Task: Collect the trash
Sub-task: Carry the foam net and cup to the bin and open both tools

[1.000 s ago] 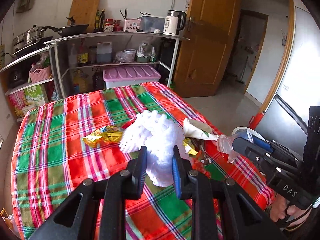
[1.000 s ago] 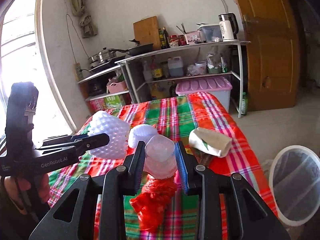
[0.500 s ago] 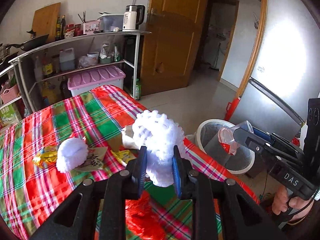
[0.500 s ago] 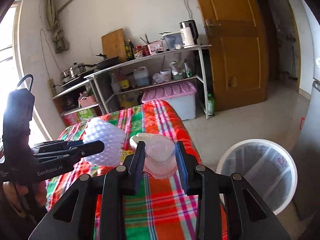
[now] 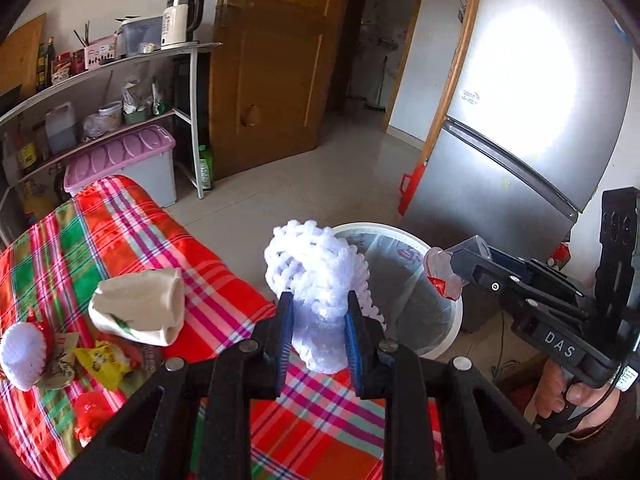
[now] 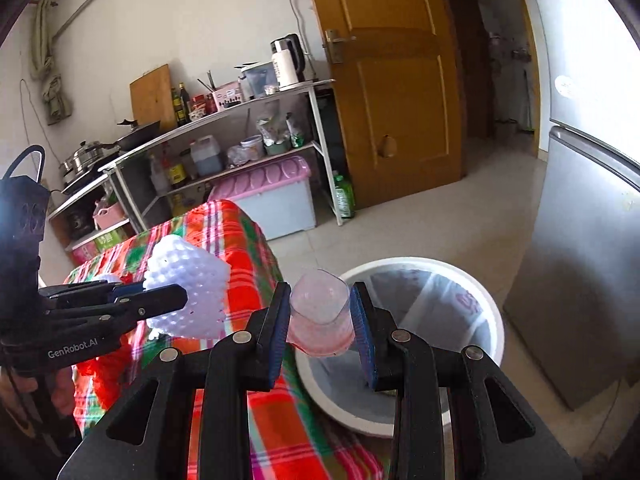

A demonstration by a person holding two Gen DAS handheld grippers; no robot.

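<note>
My left gripper (image 5: 318, 338) is shut on a white foam fruit net (image 5: 316, 276), held in the air at the table's right edge, close to the white bin (image 5: 452, 332). In the right wrist view that net (image 6: 188, 296) hangs left of my right gripper (image 6: 322, 334), which is shut on a clear plastic cup (image 6: 320, 312) with a pink-red residue. The cup hovers over the near left rim of the lined bin (image 6: 486, 308) on the floor. The left wrist view shows the cup (image 5: 444, 274) over the bin's right side.
On the plaid tablecloth (image 5: 100, 240) lie a crumpled white paper bag (image 5: 138, 308), another foam net (image 5: 22, 350), yellow wrappers (image 5: 106, 362) and a red plastic scrap (image 5: 94, 416). A silver fridge (image 6: 592, 260) stands right of the bin. Shelves (image 6: 240, 140) and a wooden door (image 6: 392, 92) are behind.
Both grippers swung right, away from the middle of the table toward the bin, carrying the foam net and the cup. The bin has come into full view beneath them.
</note>
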